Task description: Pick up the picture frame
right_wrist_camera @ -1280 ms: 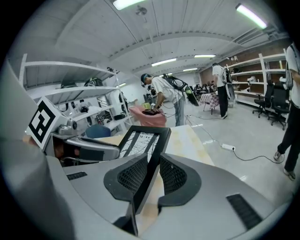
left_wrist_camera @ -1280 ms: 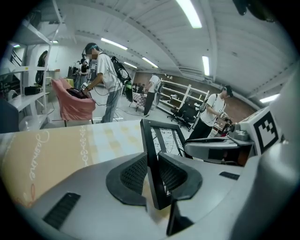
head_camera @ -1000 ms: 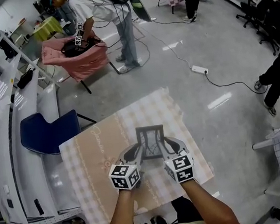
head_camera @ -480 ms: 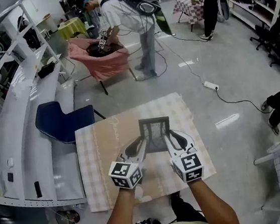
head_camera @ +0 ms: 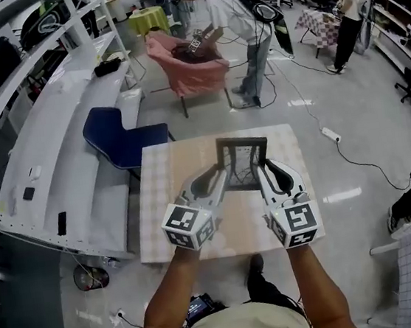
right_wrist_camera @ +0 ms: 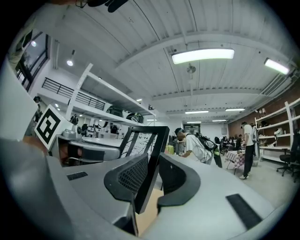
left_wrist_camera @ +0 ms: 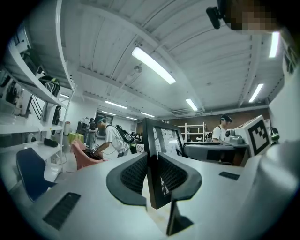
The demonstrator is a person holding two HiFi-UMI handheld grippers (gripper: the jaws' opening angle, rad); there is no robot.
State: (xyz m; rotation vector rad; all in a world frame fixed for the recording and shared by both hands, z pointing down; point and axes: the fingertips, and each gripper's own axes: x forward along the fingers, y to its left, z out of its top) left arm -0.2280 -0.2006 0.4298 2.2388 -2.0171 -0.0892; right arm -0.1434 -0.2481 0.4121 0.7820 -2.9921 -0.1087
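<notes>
The picture frame, dark-rimmed with a line drawing under glass, hangs upright above the checked table. My left gripper is shut on its left edge, and my right gripper is shut on its right edge. In the left gripper view the frame stands edge-on, clamped between the black ribbed pads of that gripper. The right gripper view shows the frame leaning left, pinched low down by the right gripper.
A blue chair stands just beyond the table's left corner, beside a long white shelf unit. Farther off, a person bends over a pink-draped chair. A power strip and cable lie on the floor at right.
Both grippers have lifted the frame off the table and tipped it more upright. The head view has swung up, showing more of the room.
</notes>
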